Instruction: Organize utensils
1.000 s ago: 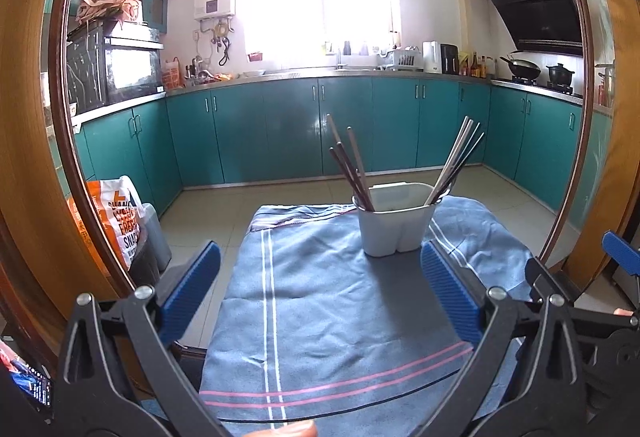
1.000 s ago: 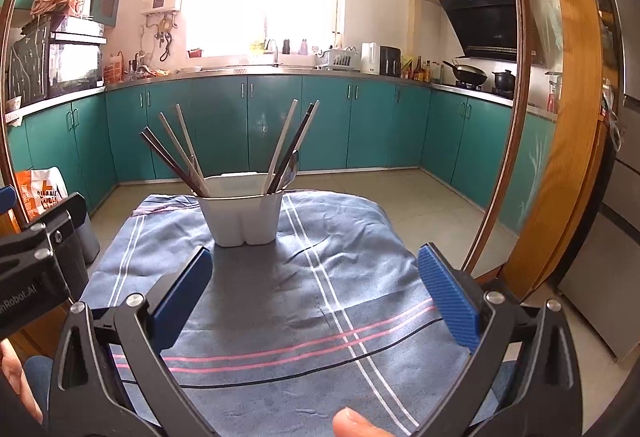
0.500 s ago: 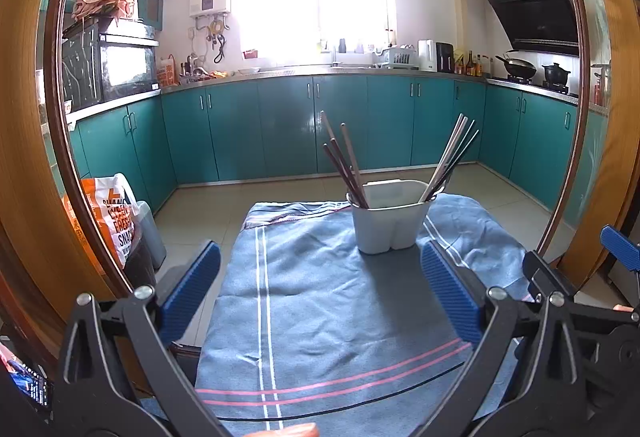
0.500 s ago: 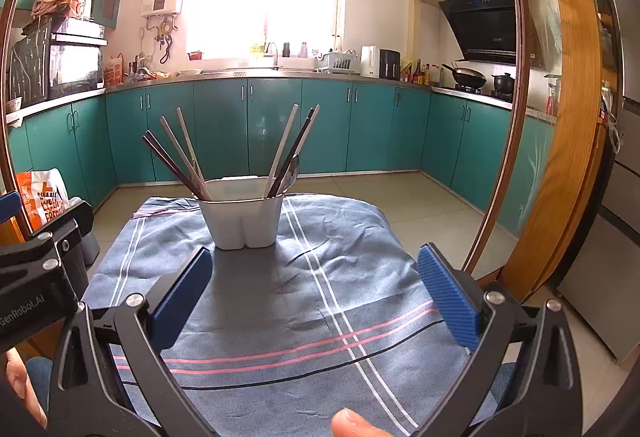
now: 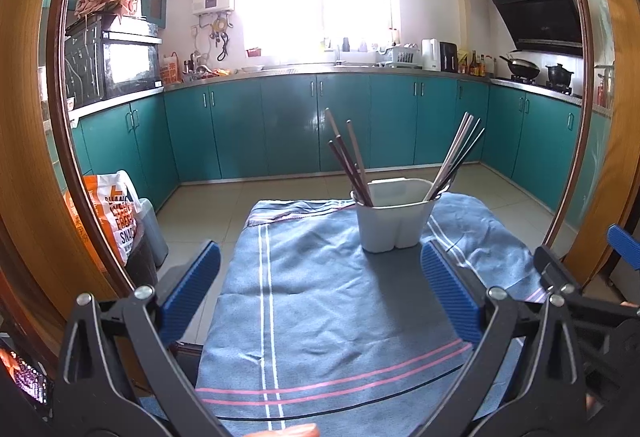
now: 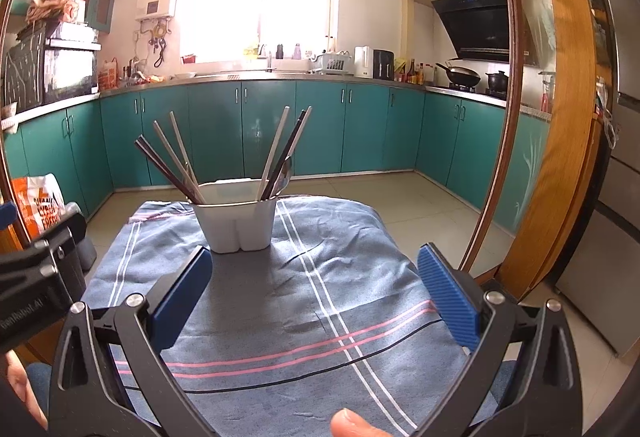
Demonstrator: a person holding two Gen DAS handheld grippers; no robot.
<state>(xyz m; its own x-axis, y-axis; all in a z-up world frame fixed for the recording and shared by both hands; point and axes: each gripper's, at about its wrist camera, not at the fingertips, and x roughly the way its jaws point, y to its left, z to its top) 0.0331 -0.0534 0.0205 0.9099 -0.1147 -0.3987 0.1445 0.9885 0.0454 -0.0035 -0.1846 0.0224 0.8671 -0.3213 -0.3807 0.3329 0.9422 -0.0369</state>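
A white utensil holder (image 5: 394,219) (image 6: 238,221) stands on a blue striped cloth (image 5: 320,309) (image 6: 288,301) over a small table. Dark and wooden chopsticks (image 5: 350,165) (image 6: 172,161) lean left out of one side. Metal and dark chopsticks (image 5: 456,157) (image 6: 286,151) lean right out of the other, with a spoon (image 6: 285,173) among them. My left gripper (image 5: 320,289) is open above the near part of the cloth with nothing between its blue pads. My right gripper (image 6: 316,293) is open too, also short of the holder.
Teal kitchen cabinets (image 5: 280,125) run along the far wall and both sides. An orange and white bag (image 5: 114,213) sits on the floor at left. A wooden door frame (image 6: 560,117) rises at right. A thumb tip (image 6: 356,425) shows at the bottom edge.
The left gripper view has drifted slightly, so the holder sits a little further left and higher. The right gripper view is nearly the same. Both grippers stay open.
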